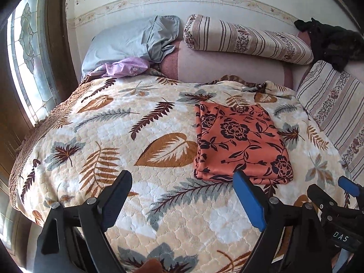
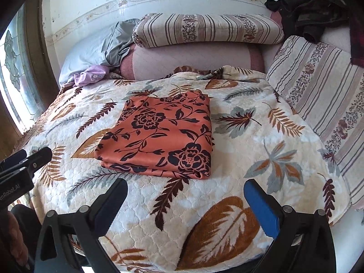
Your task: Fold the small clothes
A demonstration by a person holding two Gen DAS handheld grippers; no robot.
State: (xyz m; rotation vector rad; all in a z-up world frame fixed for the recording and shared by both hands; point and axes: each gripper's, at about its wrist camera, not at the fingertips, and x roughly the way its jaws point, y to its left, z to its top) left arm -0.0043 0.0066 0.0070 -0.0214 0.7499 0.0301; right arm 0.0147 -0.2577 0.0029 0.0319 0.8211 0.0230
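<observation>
An orange garment with a dark flower print (image 1: 241,141) lies folded into a flat rectangle on the leaf-patterned blanket (image 1: 127,141). In the left wrist view my left gripper (image 1: 182,177) hovers above the blanket in front of the garment, jaws wide apart and empty; its blue pad (image 1: 249,200) is just short of the garment's near edge. In the right wrist view the folded garment (image 2: 161,134) lies ahead and left of centre. My right gripper (image 2: 185,188) stands open over the blanket, nothing between its fingers. Each gripper shows at the edge of the other's view.
Striped pillows (image 2: 204,29) and a pink bolster (image 2: 195,56) line the wall behind. A grey pillow (image 1: 122,41) and lilac cloth (image 1: 127,67) lie back left, dark clothing (image 2: 311,16) back right. A striped cushion (image 2: 318,86) borders the right; a window (image 1: 29,52) is left.
</observation>
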